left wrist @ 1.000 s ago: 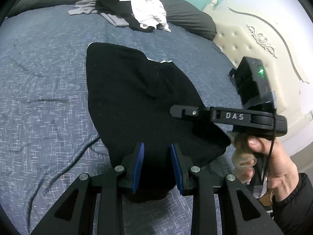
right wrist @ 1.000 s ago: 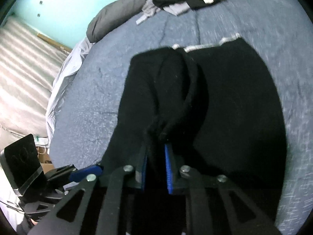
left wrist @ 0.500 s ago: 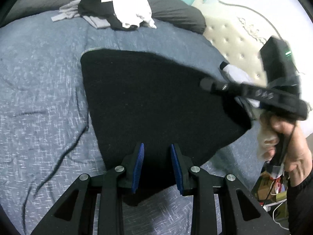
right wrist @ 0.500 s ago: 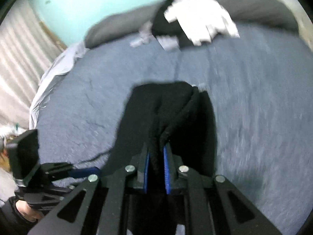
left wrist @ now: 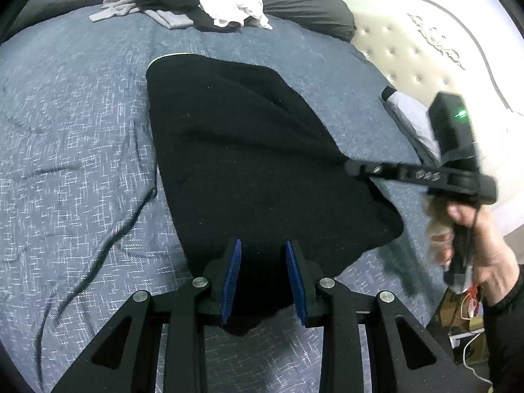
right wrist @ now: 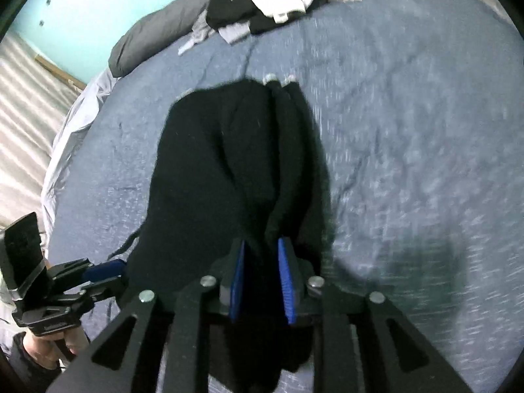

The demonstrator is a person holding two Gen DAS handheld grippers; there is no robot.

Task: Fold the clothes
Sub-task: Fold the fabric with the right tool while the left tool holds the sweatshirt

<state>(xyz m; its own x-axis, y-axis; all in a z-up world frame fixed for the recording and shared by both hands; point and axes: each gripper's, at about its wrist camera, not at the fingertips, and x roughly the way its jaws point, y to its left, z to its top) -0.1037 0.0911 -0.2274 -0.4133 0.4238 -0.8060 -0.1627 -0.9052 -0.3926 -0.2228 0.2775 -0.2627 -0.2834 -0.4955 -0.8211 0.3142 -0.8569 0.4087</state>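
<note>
**Black garment held at two edges over the bed**

At left we see the left gripper [left wrist: 263,276], its blue pads standing apart with the near hem of the black garment [left wrist: 249,150] lying between them; we cannot tell whether the pads press the cloth. This gap matches the one seen a second ago. The garment spreads across the blue bedspread [left wrist: 72,137], its far corner showing a pale trim. A second ago a white-edged notch showed along its far edge; now that edge reads as one smooth slope running to the right gripper [right wrist: 262,276]. Farther right, that gripper pinches the garment's right edge, its jaws closed on a bunched fold, held in the person's right hand [left wrist: 481,245]. It sits higher and farther right than a second ago, pulling the cloth taut into ridges. Beyond, a pile of clothes [left wrist: 213,0] rests against a grey pillow [left wrist: 308,3], beside the headboard [left wrist: 425,39].
</note>
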